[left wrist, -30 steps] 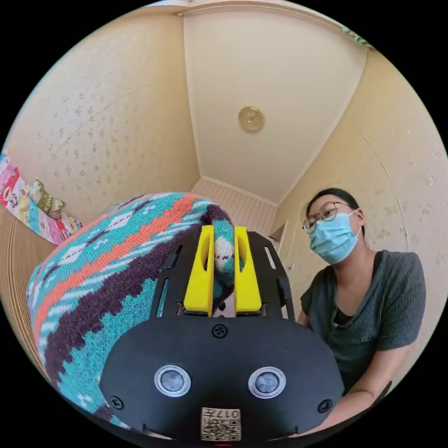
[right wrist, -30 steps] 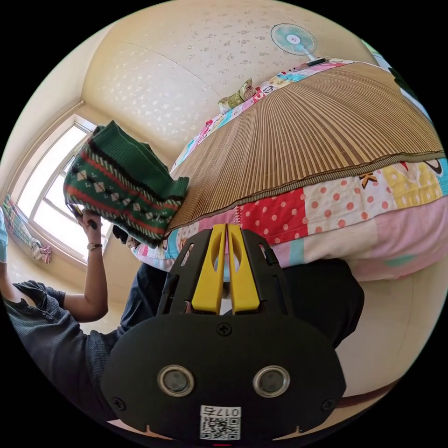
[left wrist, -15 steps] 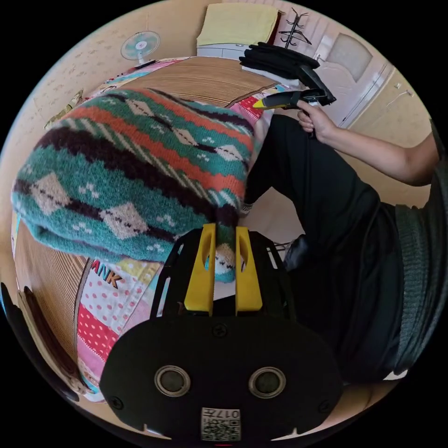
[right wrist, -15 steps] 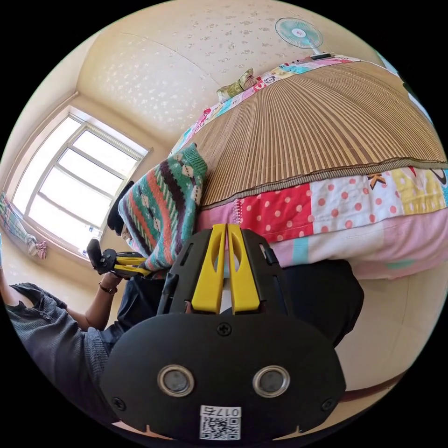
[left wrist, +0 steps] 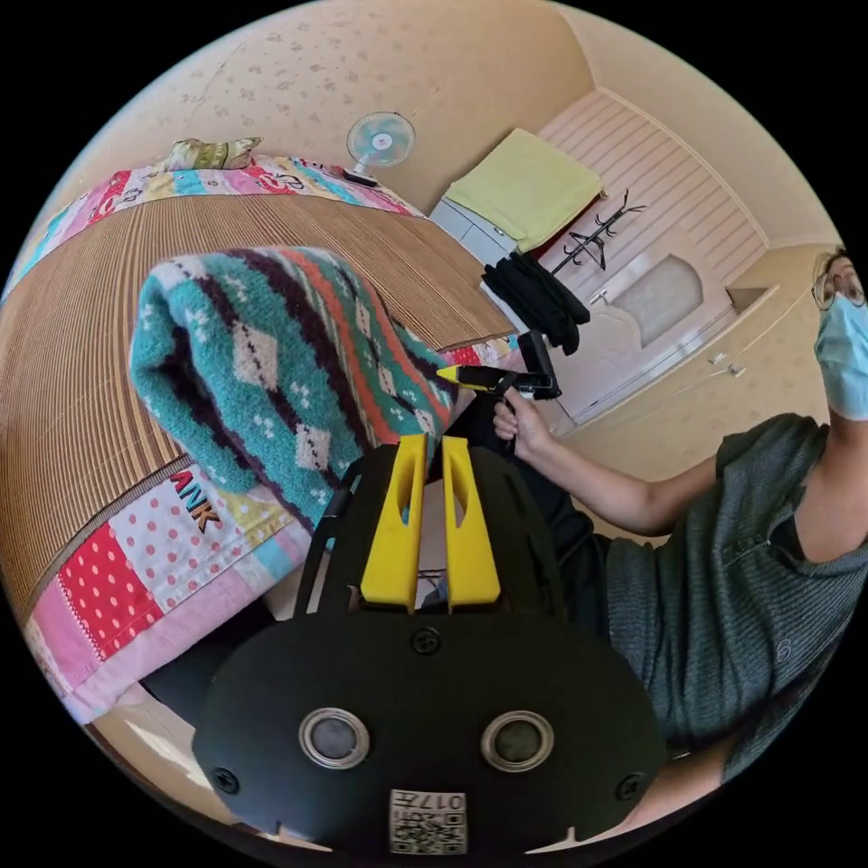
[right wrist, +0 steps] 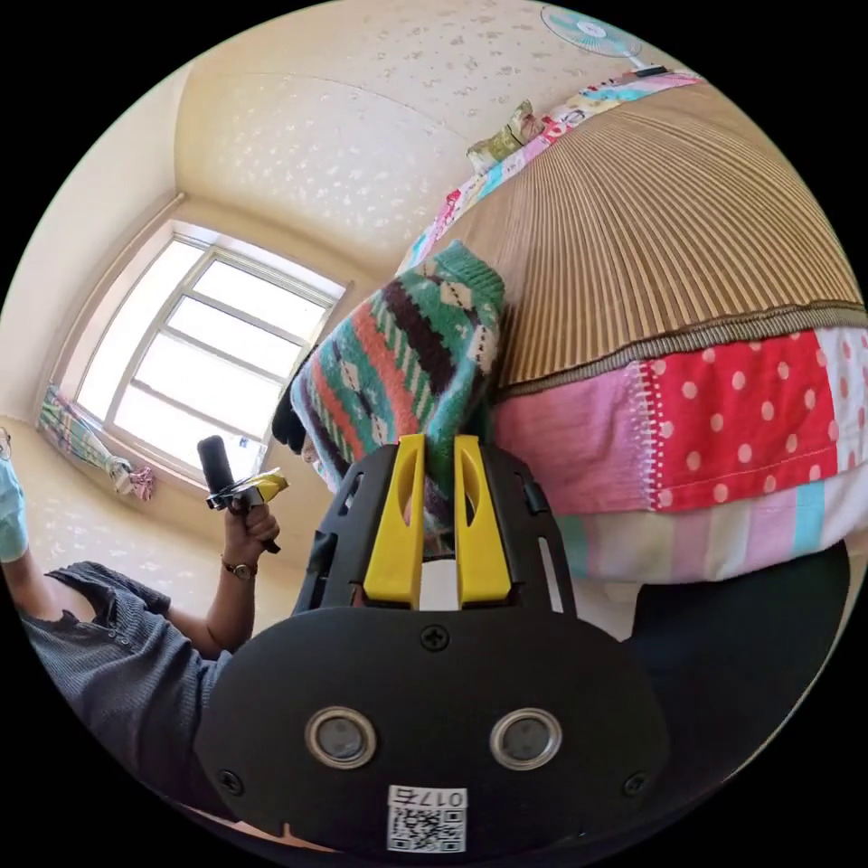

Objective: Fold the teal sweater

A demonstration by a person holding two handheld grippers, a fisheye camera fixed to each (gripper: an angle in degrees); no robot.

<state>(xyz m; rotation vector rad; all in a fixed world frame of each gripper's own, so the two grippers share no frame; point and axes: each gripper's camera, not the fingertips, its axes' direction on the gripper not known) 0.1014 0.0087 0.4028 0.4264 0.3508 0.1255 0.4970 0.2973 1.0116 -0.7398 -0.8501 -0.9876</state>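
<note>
Slippage is my main worry. The teal sweater sits bunched in a thick roll on the edge of the bed, partly on the bamboo mat and partly hanging over the patchwork quilt. If I pull it from one corner, I expect the bundle to slide off toward the floor, or the layers to fall open unevenly.

A knit this bulky could also creep out of a narrow pinch, and its loops might snag on a jaw tip.

In the right gripper view, the right tool has its jaws slightly apart with the sweater's hanging edge filling the gap. I read that as a pinch on the knit, though I cannot judge how firm it is. In the left gripper view, that same tool's yellow tips meet the sweater's near edge.

The left tool has its jaws all but pressed together, leaving only a thin slit with nothing in it. In the right gripper view it is held up by the window, well apart from the sweater, so it gives the bundle no support.
</note>
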